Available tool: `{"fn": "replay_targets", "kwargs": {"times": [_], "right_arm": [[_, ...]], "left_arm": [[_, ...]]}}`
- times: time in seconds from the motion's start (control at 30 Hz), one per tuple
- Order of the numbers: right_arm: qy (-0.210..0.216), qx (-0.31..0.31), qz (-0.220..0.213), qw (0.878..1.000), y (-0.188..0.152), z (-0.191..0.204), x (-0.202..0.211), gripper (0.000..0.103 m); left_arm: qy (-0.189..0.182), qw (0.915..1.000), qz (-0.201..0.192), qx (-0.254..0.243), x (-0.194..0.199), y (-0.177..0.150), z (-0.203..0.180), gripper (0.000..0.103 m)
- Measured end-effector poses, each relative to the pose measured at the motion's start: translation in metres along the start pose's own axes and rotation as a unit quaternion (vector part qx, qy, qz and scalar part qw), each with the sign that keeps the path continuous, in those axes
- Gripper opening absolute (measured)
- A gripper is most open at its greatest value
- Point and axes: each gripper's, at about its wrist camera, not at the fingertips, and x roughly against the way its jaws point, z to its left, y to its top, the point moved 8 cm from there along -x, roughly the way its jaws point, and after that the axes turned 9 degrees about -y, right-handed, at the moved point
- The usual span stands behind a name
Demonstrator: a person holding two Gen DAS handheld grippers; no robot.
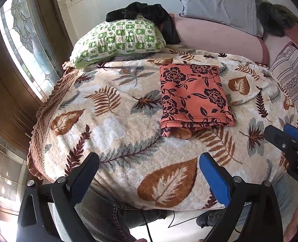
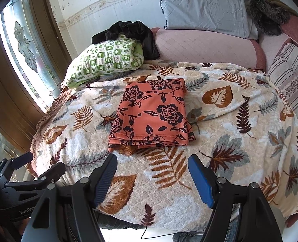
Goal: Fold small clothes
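Note:
An orange garment with dark flowers (image 1: 193,98) (image 2: 152,113) lies folded into a neat rectangle on the leaf-patterned blanket (image 1: 112,121) (image 2: 239,125) of a bed. My left gripper (image 1: 149,161) hovers open near the bed's front edge, short of the garment and to its left, with nothing between its fingers. My right gripper (image 2: 153,163) is also open and empty, just in front of the garment's near hem. In the left wrist view the right gripper (image 1: 286,135) shows at the right edge. In the right wrist view the left gripper (image 2: 42,167) shows at the lower left.
A green checked pillow (image 1: 118,40) (image 2: 106,60) with a black garment (image 1: 144,14) (image 2: 128,32) on it lies at the back left. A grey pillow (image 2: 205,10), a pink bolster (image 2: 205,46) and a striped cushion (image 2: 290,76) line the back and right. A glazed wooden door (image 1: 21,50) stands left. A person's jeans-clad legs (image 1: 100,215) show below.

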Motion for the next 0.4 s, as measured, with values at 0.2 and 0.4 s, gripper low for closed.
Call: {"fn": "replay_targets", "kwargs": {"times": [0.2, 0.4], "right_arm": [[-0.001, -0.006, 0.001, 1.0, -0.001, -0.004, -0.002, 0.076], [0.011, -0.015, 0.003, 1.0, -0.004, -0.005, -0.005, 0.076]], "left_arm": [[0.006, 0.9997, -0.013, -0.018, 0.002, 0.003, -0.005, 0.099], [-0.031, 0.9986, -0.029, -0.031, -0.009, 0.014, -0.004, 0.099]]}}
